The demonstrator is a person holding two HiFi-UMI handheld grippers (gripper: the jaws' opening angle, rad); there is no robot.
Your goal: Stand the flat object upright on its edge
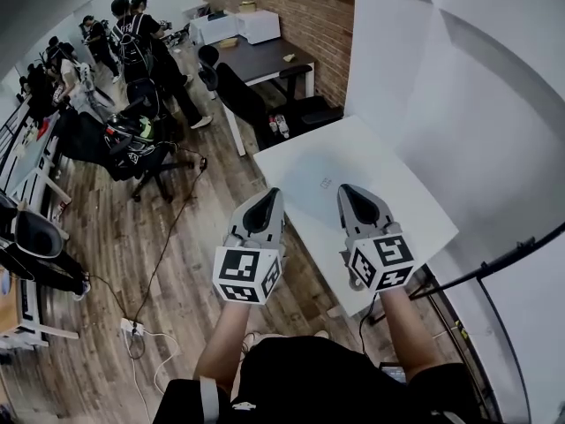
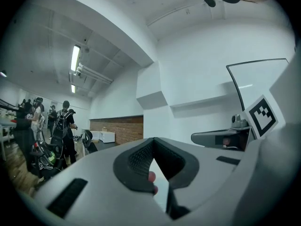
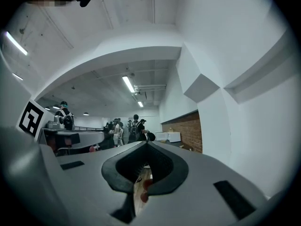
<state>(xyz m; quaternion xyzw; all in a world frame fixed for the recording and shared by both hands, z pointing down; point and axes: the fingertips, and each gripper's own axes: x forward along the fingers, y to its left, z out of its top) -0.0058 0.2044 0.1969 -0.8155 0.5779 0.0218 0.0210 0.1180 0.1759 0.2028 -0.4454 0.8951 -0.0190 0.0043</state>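
In the head view a pale flat object (image 1: 311, 173) with a small mark lies flat on the white table (image 1: 415, 215); its edges are faint. My left gripper (image 1: 263, 200) hangs over the table's near-left edge, jaws shut, nothing between them. To its right my right gripper (image 1: 351, 194) is held above the table's near part, also shut and empty. Both stand clear of the flat object. The left gripper view shows my left gripper (image 2: 153, 147) pointed at walls and ceiling. My right gripper (image 3: 146, 149) faces the room in the right gripper view. Neither of these two views shows the flat object.
A white wall rises right of the table, and a black bar (image 1: 508, 253) crosses at the near right. Left of the table is wood floor with cables (image 1: 163, 263), office chairs (image 1: 238, 95), a dark desk (image 1: 265, 56) and several people (image 1: 132, 34) farther off.
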